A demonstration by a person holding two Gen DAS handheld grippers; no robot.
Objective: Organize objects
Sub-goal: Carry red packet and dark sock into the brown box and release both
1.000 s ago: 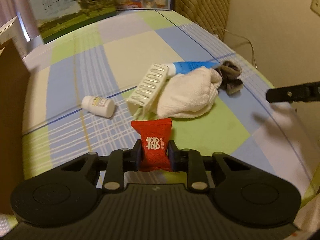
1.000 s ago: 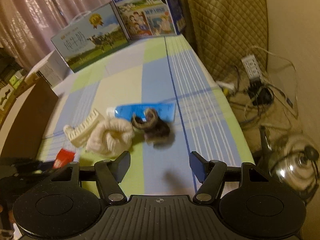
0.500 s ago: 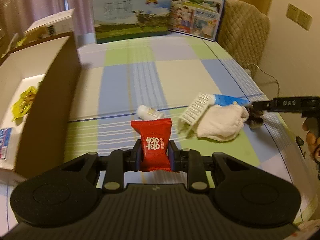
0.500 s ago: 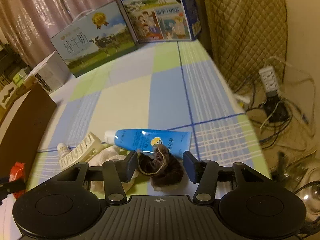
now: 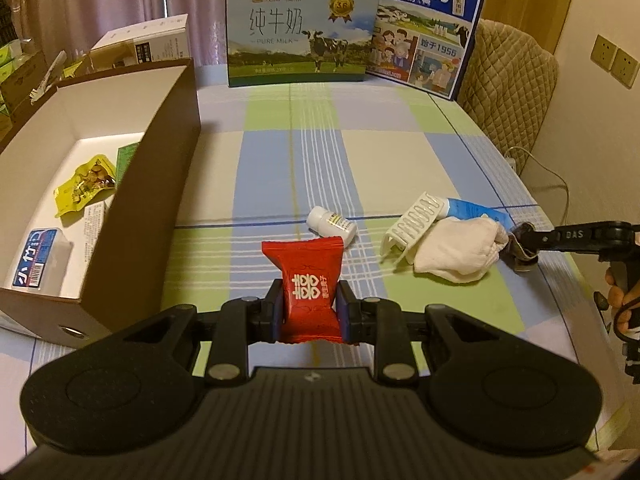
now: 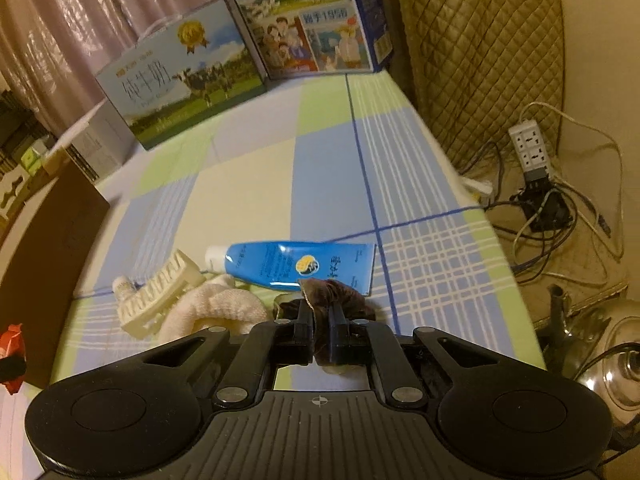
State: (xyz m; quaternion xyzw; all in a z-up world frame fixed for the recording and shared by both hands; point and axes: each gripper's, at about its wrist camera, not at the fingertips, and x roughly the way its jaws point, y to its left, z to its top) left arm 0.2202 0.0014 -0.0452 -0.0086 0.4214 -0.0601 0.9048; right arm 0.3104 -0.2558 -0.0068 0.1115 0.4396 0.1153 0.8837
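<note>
My left gripper is shut on a red candy packet and holds it above the checked tablecloth, right of the open brown cardboard box. My right gripper is shut on a dark brown hair scrunchie at the table's right side; it also shows in the left wrist view. Beside it lie a white cloth, a cream hair claw, a blue tube and a small white bottle.
The box holds a yellow snack packet and a blue-labelled pack. Two milk cartons stand at the table's far edge. A quilted chair, a power strip with cables and a metal kettle are to the right.
The left gripper rose and drew back with the candy packet, bringing the box into view. The right gripper moved in over the scrunchie and closed on it.
</note>
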